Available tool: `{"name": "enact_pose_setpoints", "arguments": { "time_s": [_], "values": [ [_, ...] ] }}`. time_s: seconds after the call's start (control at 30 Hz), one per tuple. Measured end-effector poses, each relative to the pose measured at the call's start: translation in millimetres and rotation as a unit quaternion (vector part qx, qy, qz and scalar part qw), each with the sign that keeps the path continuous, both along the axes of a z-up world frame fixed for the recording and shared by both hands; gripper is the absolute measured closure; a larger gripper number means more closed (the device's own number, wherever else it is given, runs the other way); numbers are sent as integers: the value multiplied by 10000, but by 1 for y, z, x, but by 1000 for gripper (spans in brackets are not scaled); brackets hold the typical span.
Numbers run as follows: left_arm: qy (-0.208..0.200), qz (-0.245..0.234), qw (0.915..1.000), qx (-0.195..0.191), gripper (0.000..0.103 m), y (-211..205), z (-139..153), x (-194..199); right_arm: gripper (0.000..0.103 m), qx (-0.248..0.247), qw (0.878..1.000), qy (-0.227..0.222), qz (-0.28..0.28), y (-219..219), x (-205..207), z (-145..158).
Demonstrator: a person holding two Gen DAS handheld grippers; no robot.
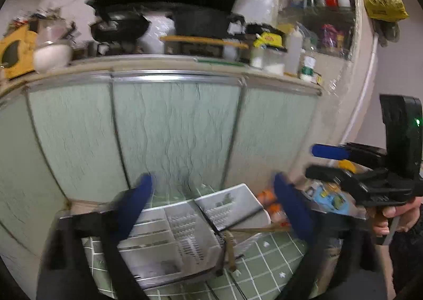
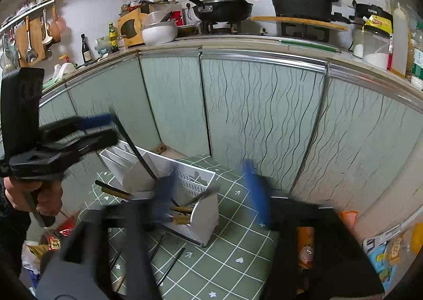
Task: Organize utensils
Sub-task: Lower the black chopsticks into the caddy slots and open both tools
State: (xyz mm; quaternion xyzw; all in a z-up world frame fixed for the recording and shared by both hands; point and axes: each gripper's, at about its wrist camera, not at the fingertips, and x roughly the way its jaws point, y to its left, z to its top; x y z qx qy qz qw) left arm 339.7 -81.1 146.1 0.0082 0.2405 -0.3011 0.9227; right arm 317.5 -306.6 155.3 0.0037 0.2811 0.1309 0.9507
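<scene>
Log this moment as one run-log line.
left gripper: open, empty | right gripper: open, empty | rack: on green mat | chopsticks: in rack

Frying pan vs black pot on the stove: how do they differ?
The frying pan is shallow with one long handle angled up-left; the black pot is deep with short side handles. The pan sits left, the pot right. Both are dark and stand under the hood.
</scene>
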Motion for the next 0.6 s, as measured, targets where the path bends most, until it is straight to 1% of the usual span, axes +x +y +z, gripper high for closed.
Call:
{"name": "enact_pose_setpoints", "arguments": {
  "time_s": [0.03, 0.07, 0.17, 0.27, 0.6],
  "values": [
    [-4, -21, 10000, -13, 11, 2, 0, -3, 34, -6, 10000, 8, -22, -1, -3, -1],
    [2, 22, 10000, 12, 10, 5, 1, -6, 27, -16, 10000, 17, -45, -1, -7, -2],
    [-39, 158, 9998, 128, 10, 12, 1, -17, 16, -84, 10000, -30, -11, 1, -21, -4],
    [-91, 284, 9991, 290, 9, 17, 2, -32, 9, -187, 9998, -57, 5, 5, -37, -6],
    [-322, 605, 9954, 665, 7, 28, 5, -84, 8, -212, 9997, -138, 3, 16, -86, -6]
  ]
}}
